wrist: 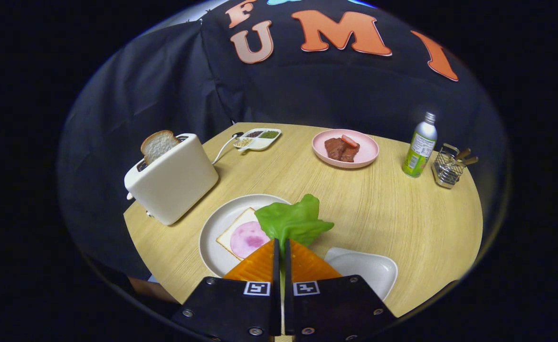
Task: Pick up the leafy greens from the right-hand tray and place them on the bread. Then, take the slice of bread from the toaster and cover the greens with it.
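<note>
We see our hand-held gripper (281, 247) clamped on the lettuce leaf (292, 221), both fingers pressing its stem, the leaf held over the round plate's (212, 232) edge above the bread with ham (243, 237). A second bread slice (158, 145) stands in the toaster (174, 183) on the tabletop (402, 213).

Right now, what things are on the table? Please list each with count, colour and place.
green leafy greens: 1, held between the fingers, above plate edge
white round plate: 1, just ahead
bread with pink ham: 1, on that plate
white toaster: 1, left, bread slice in it
white tray: 1, right of fingers
pink plate with meat: 1, far
white seasoning dish: 1, far
green bottle: 1, far right
wire holder: 1, beside bottle
gripper: 1, shut on greens
</note>
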Motion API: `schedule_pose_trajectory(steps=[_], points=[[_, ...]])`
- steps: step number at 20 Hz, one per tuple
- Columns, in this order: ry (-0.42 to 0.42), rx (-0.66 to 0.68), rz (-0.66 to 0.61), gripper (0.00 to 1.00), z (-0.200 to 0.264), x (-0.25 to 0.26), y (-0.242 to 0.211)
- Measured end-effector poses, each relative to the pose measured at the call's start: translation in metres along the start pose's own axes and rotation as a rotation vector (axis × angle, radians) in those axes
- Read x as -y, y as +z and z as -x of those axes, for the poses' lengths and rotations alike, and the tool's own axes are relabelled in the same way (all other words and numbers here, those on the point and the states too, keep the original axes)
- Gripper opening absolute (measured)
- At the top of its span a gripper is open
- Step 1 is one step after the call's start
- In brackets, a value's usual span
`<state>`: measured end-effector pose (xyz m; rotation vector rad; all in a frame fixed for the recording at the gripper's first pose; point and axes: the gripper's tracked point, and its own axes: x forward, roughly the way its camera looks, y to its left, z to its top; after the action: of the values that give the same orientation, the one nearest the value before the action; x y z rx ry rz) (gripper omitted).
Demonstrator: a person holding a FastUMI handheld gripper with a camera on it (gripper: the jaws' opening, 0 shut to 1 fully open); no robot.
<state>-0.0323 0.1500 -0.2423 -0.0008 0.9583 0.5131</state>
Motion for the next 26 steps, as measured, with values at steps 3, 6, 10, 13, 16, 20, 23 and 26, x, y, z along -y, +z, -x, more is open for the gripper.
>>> schedule_pose_trajectory(steps=[3,6,10,13,16,20,23,26], points=[[0.040,-0.014,0.019,0.03,-0.011,-0.019,0.002],[0.079,-0.030,0.029,0.03,-0.023,-0.035,0.001],[0.115,-0.061,0.044,0.03,-0.038,-0.051,-0.002],[0.143,-0.088,0.032,0.03,-0.048,-0.060,-0.006],[0.147,-0.120,0.031,0.03,-0.059,-0.061,-0.014],[0.091,-0.139,0.044,0.04,-0.071,-0.048,-0.020],[0.082,-0.137,0.036,0.09,-0.075,-0.046,-0.020],[0.064,-0.154,0.051,0.13,-0.081,-0.041,-0.025]])
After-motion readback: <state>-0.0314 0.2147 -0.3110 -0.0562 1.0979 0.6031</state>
